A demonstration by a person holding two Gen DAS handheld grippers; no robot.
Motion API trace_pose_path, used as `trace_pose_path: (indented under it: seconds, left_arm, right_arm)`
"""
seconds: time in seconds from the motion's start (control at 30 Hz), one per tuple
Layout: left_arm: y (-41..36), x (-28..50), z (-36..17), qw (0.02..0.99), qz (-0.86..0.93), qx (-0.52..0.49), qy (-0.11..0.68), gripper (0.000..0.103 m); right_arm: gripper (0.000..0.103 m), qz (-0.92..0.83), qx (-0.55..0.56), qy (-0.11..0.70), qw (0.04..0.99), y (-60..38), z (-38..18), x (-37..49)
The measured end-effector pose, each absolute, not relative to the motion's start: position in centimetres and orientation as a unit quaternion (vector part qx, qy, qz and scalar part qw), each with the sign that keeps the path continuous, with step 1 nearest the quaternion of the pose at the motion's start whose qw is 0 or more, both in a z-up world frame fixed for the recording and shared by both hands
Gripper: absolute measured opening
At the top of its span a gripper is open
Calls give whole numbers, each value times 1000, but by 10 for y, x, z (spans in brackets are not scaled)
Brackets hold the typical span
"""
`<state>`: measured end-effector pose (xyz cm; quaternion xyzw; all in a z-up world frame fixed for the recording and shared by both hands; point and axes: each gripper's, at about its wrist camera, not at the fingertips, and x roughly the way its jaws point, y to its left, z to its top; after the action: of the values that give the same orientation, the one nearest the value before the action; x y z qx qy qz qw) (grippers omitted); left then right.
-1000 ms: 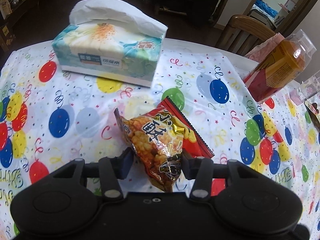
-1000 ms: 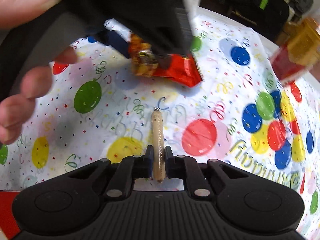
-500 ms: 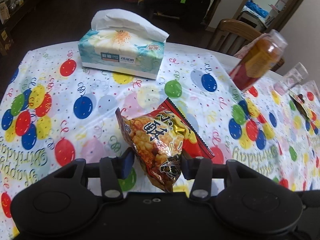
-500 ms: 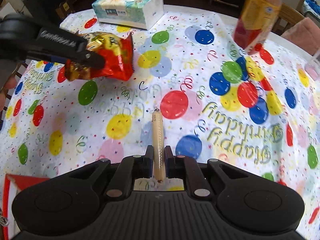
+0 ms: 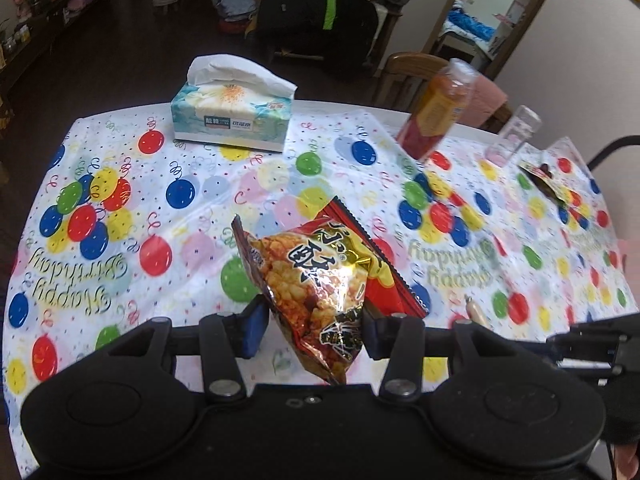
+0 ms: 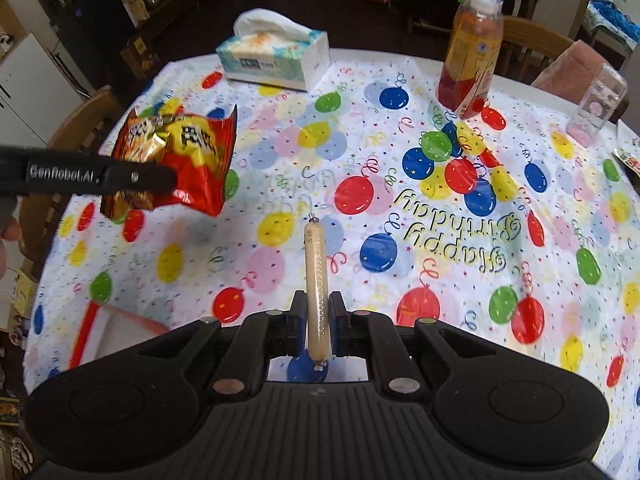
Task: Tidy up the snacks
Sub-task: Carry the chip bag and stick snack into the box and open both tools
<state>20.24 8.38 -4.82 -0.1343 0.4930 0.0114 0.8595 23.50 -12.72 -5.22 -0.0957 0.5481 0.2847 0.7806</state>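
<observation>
A red and gold snack bag hangs above the balloon tablecloth, pinched between the blue pads of my left gripper. The right wrist view shows the same snack bag at the left, held up by the left gripper's black finger. My right gripper is shut on a thin wrapped sausage stick that points forward over the cloth. The sausage stick's tip shows at the lower right of the left wrist view.
A tissue box stands at the far side, an orange drink bottle to its right, then a clear plastic box. A red-rimmed white tray lies near the front left. Another snack packet lies far right. Wooden chairs ring the table.
Both grippers have pulled back and risen, so more of the table shows. The snack bag and the sausage stick stay held. The left gripper sits further left in the right wrist view.
</observation>
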Motion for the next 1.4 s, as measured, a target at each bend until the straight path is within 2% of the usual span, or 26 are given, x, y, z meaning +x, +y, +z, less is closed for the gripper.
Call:
trace_pose_path:
  seconds: [0.23,0.53,0.97,1.4]
  left_arm:
    - [69,152,-30,865,-9,-119,487,45]
    - [53,95,-26,862,-39,-115,493,45]
    - [26,45,-62,846,-68,-103,519,45]
    - [7,29,-96,836,-75,-87,537,45]
  right_arm:
    - [11,291,-87,537,787,-141,-29,192]
    - [11,295,-78,541,784,-155,-27,141]
    - [11,276,-71,571,770,-168,-59,95]
    - [11,258,-63,594,760,-175,-93,83]
